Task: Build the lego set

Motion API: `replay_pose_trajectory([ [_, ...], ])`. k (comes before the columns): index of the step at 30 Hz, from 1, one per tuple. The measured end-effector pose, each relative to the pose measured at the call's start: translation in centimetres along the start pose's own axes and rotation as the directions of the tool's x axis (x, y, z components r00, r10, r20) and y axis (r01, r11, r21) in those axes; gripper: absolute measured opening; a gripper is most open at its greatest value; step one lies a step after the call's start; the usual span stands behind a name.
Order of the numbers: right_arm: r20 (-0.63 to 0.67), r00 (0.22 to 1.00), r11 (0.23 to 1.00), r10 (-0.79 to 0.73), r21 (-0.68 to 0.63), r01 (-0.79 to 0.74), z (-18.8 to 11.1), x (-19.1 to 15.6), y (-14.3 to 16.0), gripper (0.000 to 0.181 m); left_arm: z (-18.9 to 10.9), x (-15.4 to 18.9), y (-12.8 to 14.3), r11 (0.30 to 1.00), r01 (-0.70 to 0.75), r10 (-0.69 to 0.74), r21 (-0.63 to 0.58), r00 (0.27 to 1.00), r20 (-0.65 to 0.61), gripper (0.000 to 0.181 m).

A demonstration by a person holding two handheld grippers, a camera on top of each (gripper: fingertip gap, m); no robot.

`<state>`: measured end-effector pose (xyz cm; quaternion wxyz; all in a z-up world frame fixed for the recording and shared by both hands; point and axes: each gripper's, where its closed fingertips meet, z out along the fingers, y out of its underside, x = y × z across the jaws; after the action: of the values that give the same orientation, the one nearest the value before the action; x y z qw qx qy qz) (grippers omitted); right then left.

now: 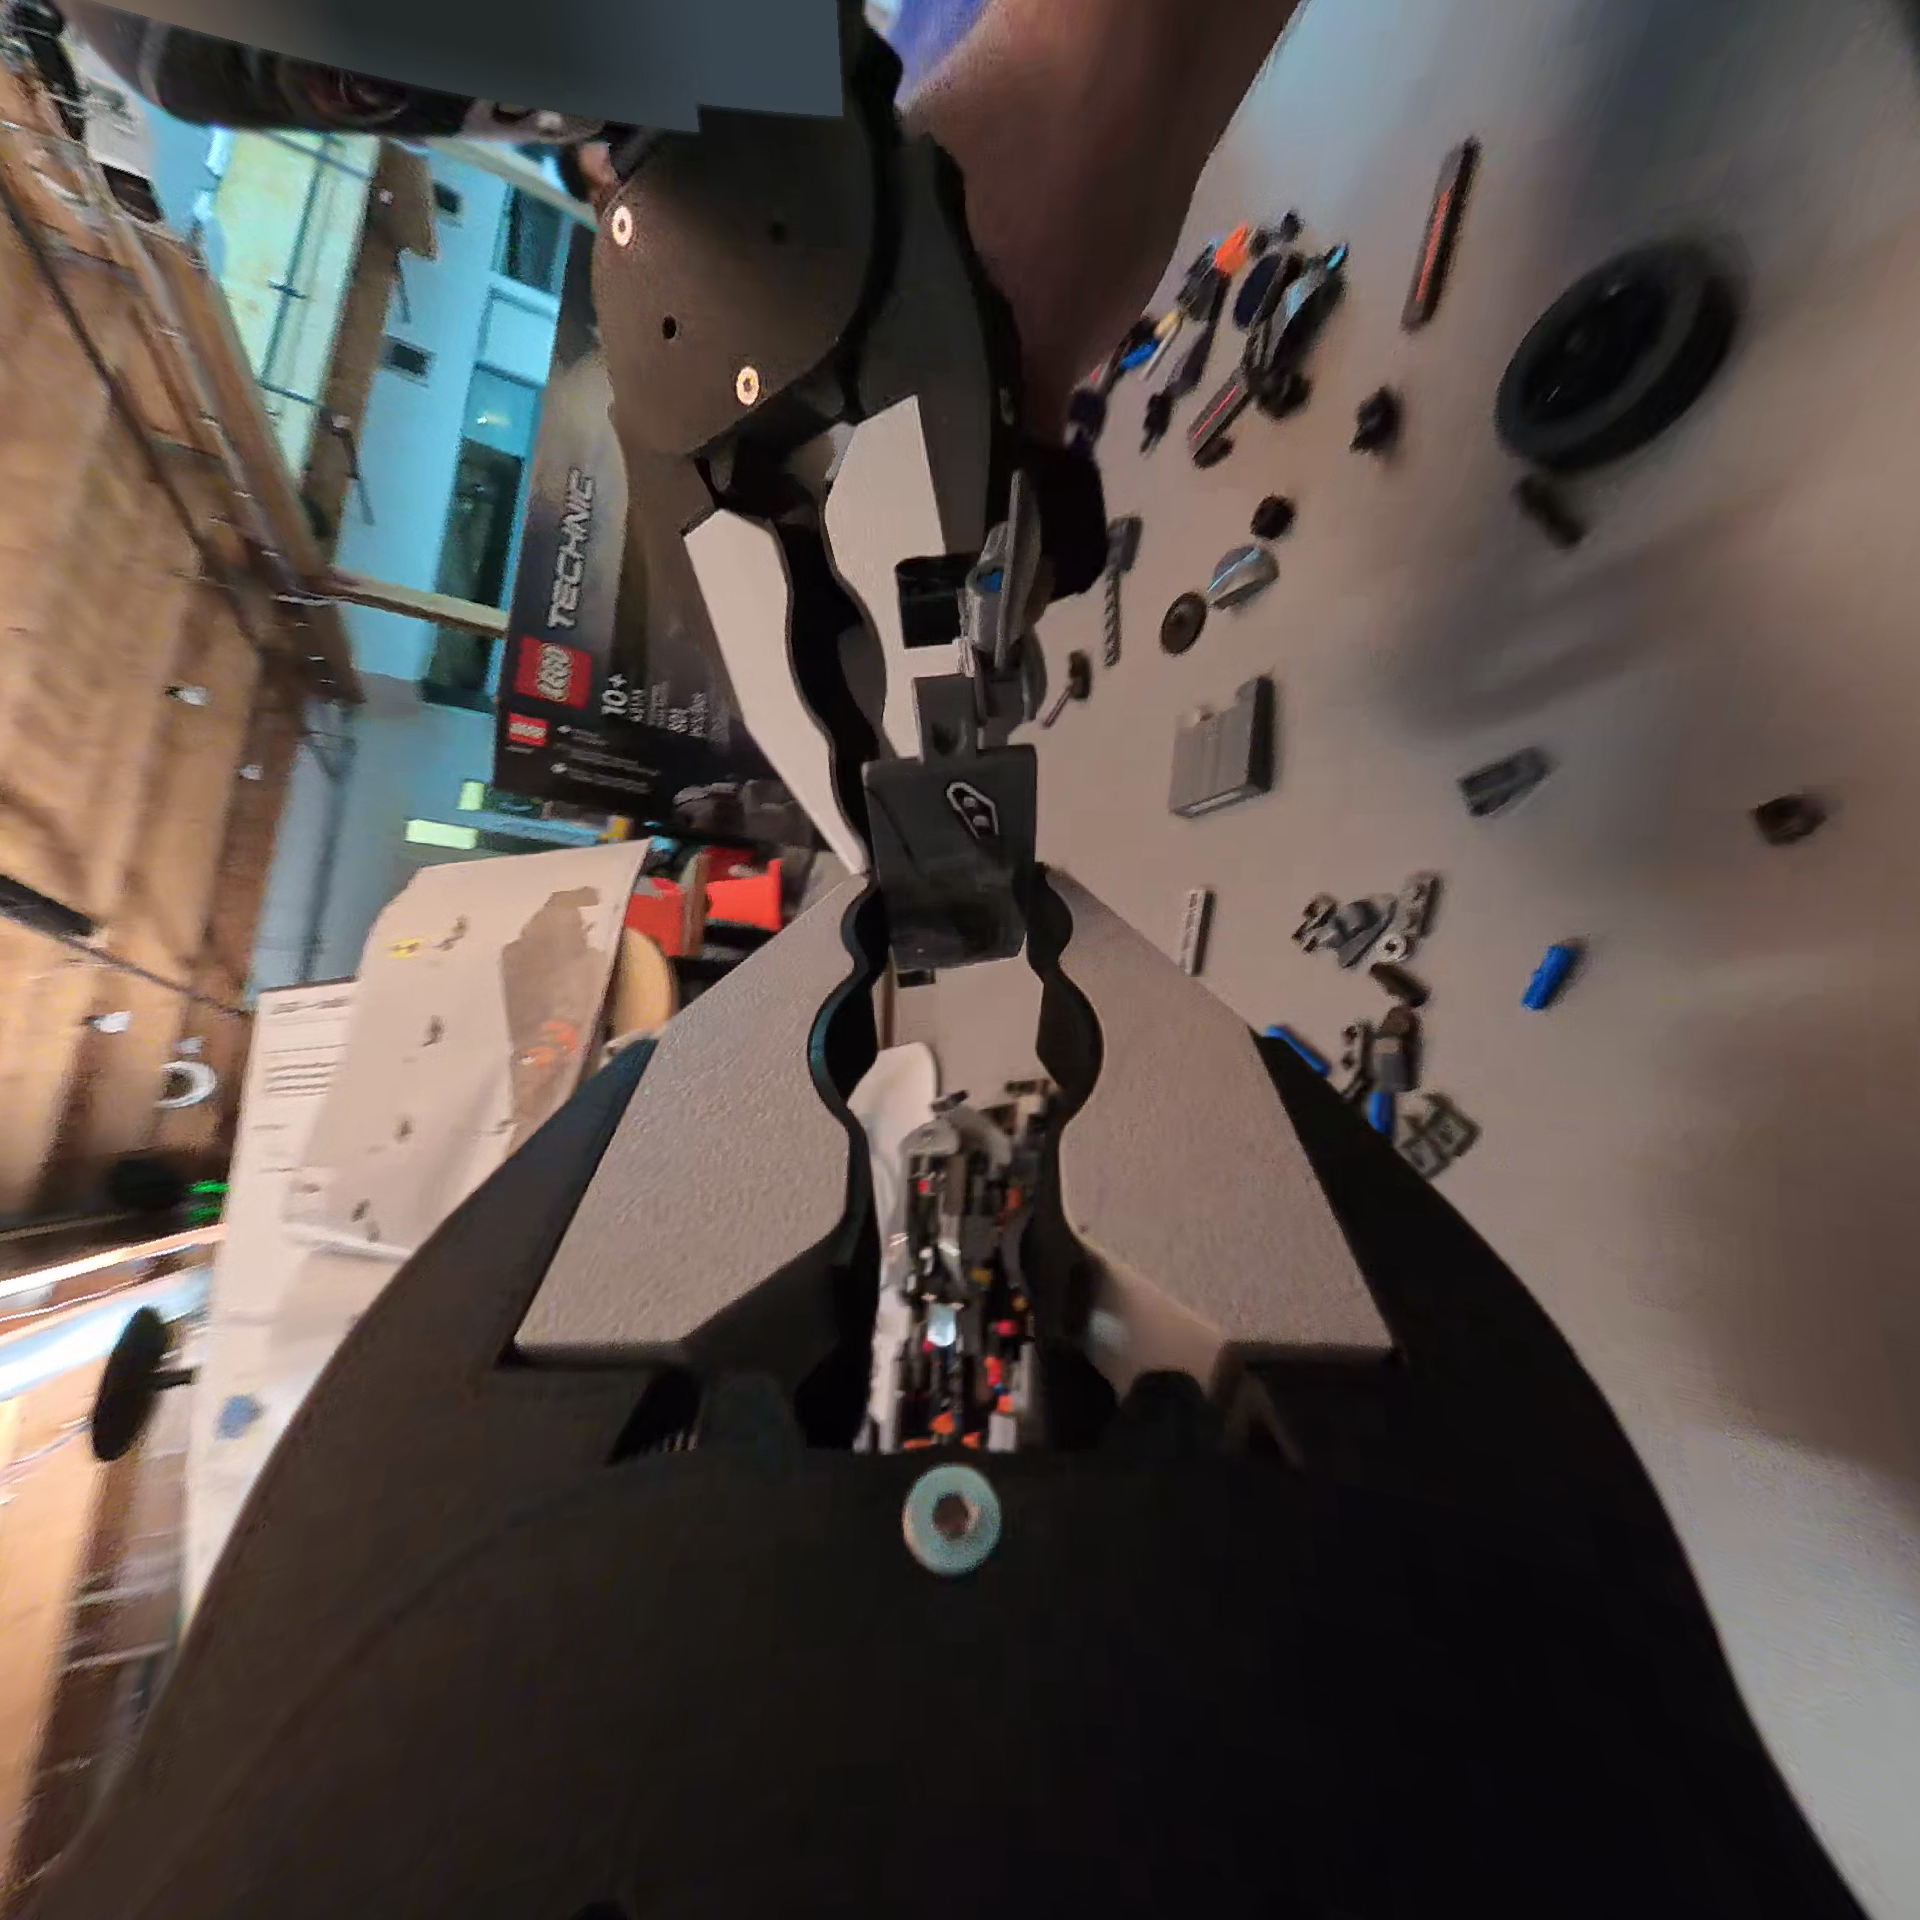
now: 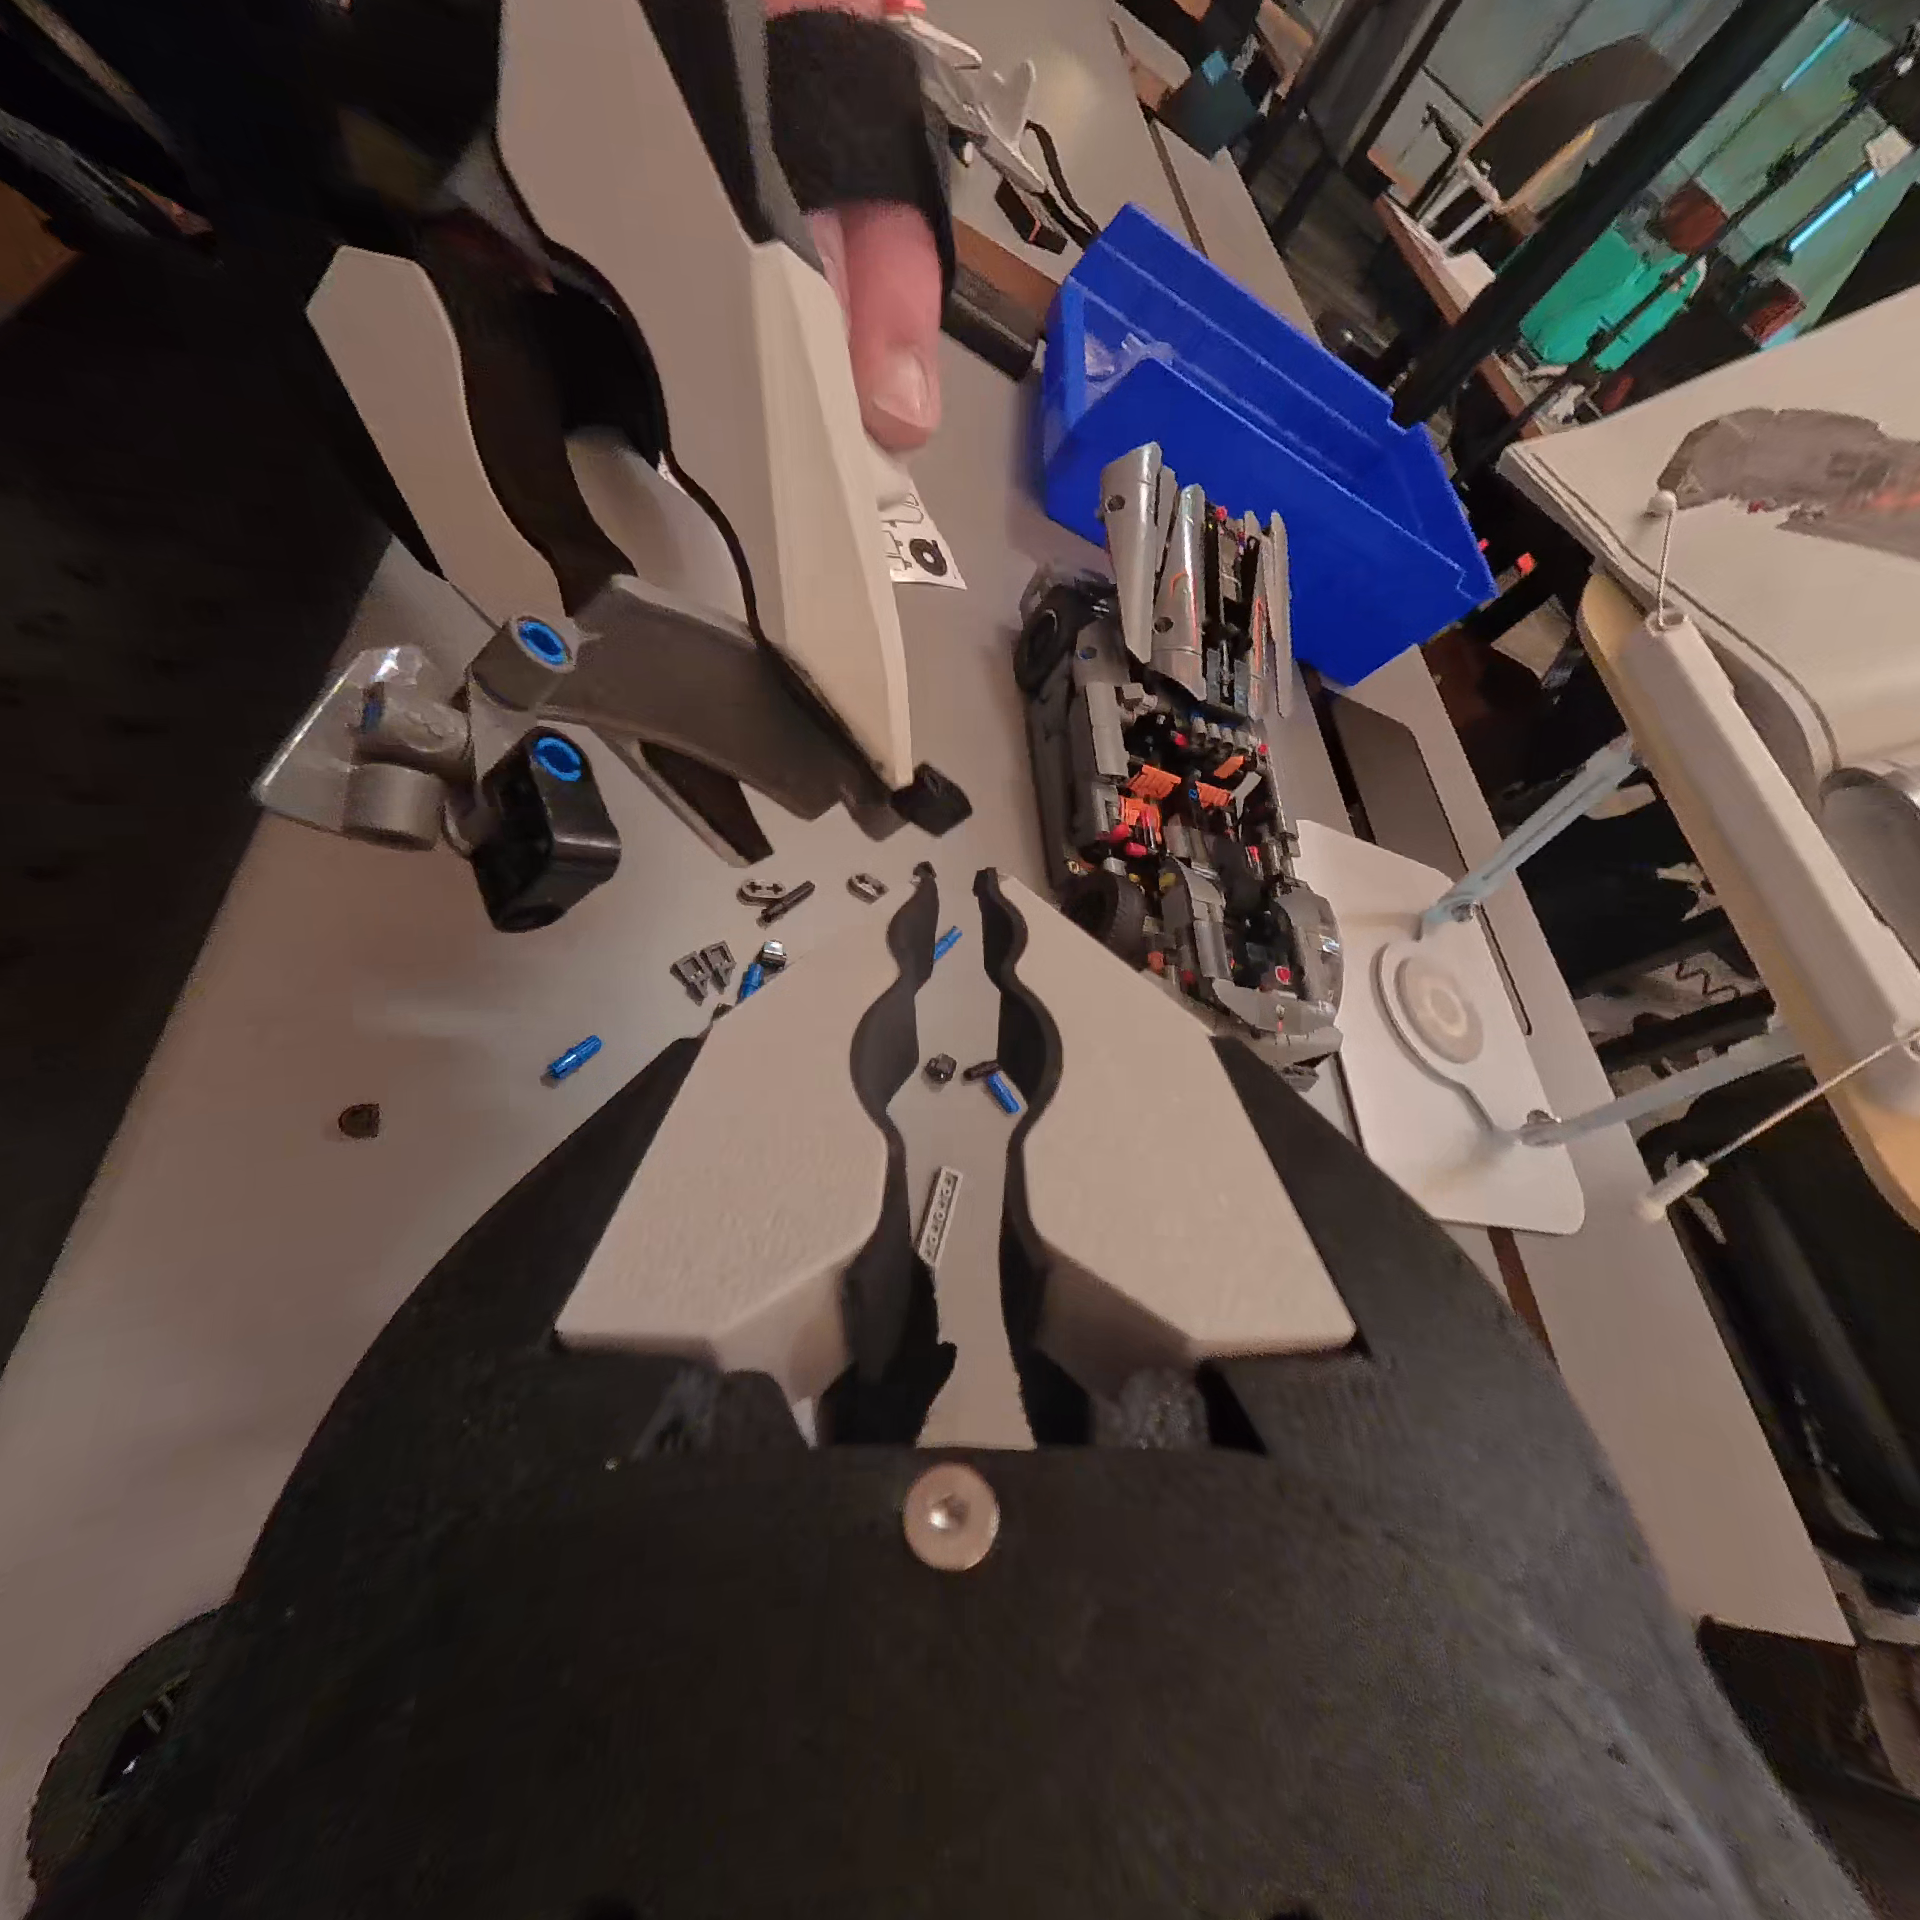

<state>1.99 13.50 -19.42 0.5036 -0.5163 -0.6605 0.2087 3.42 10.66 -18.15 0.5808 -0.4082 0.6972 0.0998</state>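
Your left gripper (image 1: 951, 914) is clamped on a small dark grey and black sub-assembly (image 1: 951, 831), pinched at the fingertips and raised off the table. From the right wrist view, that same sub-assembly (image 2: 540, 748) shows 2 blue pins, a curved dark panel and a silvery piece on its left end, and your left gripper (image 2: 914, 790) holds it at the panel's narrow end above the grey table (image 2: 260, 1143). A thumb (image 2: 888, 312) rests on that gripper's finger.

Your right gripper (image 2: 951, 894) hovers over the table with its fingers a narrow gap apart, gripping nothing. Loose pieces lie under and around it: blue pins (image 2: 574, 1060), small black connectors (image 2: 940, 1067) and a flat grey strip (image 2: 940, 1216).

Further right, the partly built car (image 2: 1174, 790) sits on the table just in front of a blue bin (image 2: 1299, 499). A booklet (image 2: 1766, 540) stands on a holder at the far right.
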Motion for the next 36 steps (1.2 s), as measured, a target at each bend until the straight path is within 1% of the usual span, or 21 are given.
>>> replay_pose_trajectory([
  [5,-0.004,0.998,0.997,0.064,-0.05,-0.064,0.3,0.6,1.3,0.004,0.3,-0.2,0.9,0.991,-0.108,0.111,-0.076,0.993,0.044,0.024],
  [12,-0.001,0.996,0.995,0.094,-0.027,-0.094,0.0,0.9,0.9,0.001,0.6,-0.2,1.0,0.956,-0.25,0.265,-0.155,0.96,0.086,0.023],
  [17,0.005,0.992,0.992,0.126,0.014,-0.126,-0.3,1.1,0.3,0.0,0.8,-0.1,0.8,0.932,-0.317,0.338,-0.176,0.935,0.105,0.023],
  [21,0.011,0.991,0.991,0.131,0.027,-0.131,-0.4,1.1,0.0,0.0,0.8,-0.2,0.6,0.924,-0.336,0.359,-0.181,0.926,0.118,0.023],
  [31,0.013,0.992,0.992,0.125,0.033,-0.125,-0.4,1.0,-0.1,0.0,0.9,0.0,0.7,0.924,-0.335,0.357,-0.182,0.927,0.11,0.022],
  [34,0.008,0.992,0.991,0.126,0.037,-0.126,-0.5,1.2,-0.2,0.0,1.0,0.4,0.8,0.928,-0.326,0.345,-0.179,0.934,0.089,0.023],
  [36,0.0,0.991,0.99,0.134,0.043,-0.133,-0.7,1.4,-0.2,0.001,1.1,1.0,1.0,0.934,-0.313,0.326,-0.17,0.944,0.053,0.023],
])
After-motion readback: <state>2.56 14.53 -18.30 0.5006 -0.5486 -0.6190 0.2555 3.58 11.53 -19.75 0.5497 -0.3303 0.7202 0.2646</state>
